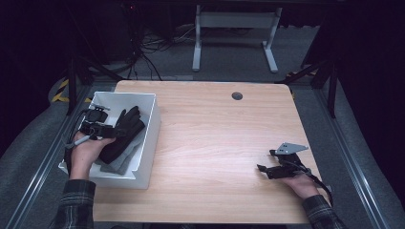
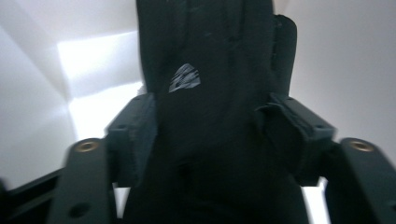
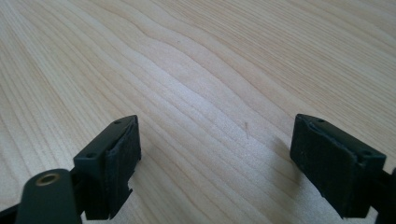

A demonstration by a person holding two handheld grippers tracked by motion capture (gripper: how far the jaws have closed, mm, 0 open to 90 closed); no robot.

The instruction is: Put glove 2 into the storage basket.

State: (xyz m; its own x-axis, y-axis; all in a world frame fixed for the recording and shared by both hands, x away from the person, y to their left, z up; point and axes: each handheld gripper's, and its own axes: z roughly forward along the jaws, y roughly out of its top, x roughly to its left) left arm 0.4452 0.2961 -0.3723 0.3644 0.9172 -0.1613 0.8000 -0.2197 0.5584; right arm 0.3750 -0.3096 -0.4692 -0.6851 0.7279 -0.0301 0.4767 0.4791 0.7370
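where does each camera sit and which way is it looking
High view: fixed above the person's side, looking forward and down on the wooden table and white bin; both forearms, left gripper and right gripper show.
Left gripper view: rides the left gripper, looking along its jaws into the bin at a black glove between them.
Right gripper view: rides the right gripper, looking along its spread jaws at bare tabletop.
Shared: the glove and bin show in the high and left gripper views.
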